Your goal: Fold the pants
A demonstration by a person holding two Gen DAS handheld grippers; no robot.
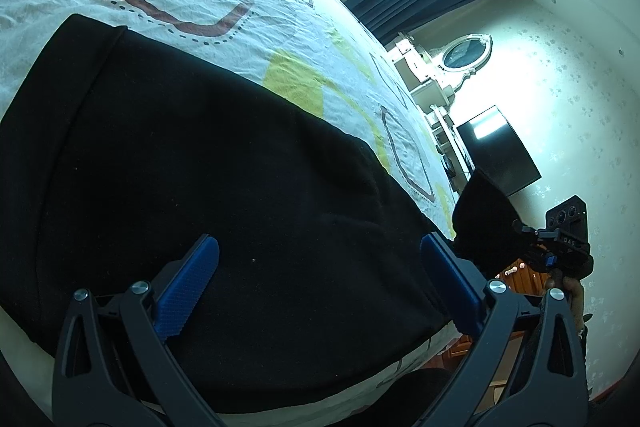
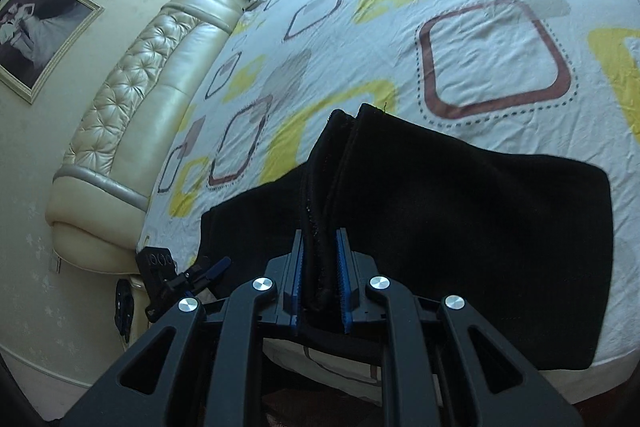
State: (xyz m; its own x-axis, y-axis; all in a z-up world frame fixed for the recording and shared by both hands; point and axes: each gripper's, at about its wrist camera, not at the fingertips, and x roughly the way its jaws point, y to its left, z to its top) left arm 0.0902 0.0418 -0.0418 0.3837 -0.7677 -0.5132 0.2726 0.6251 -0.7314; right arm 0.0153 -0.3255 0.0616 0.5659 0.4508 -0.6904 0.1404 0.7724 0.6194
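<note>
**Right jaws hold the pants edge, left jaws wait wide**

Your black pants (image 2: 460, 227) lie flat on the bed sheet (image 2: 496, 59), filling the middle and lower right of the right wrist view. Your right gripper (image 2: 322, 267) has its jaws clenched on a bunched edge of the pants, lifted at the bottom middle. Your left gripper (image 1: 320, 283) hovers over the cloth, jaws spread wide, gripping nothing. The pants stretch away to the right of the pinched edge, so the fold likely goes that way.
</note>
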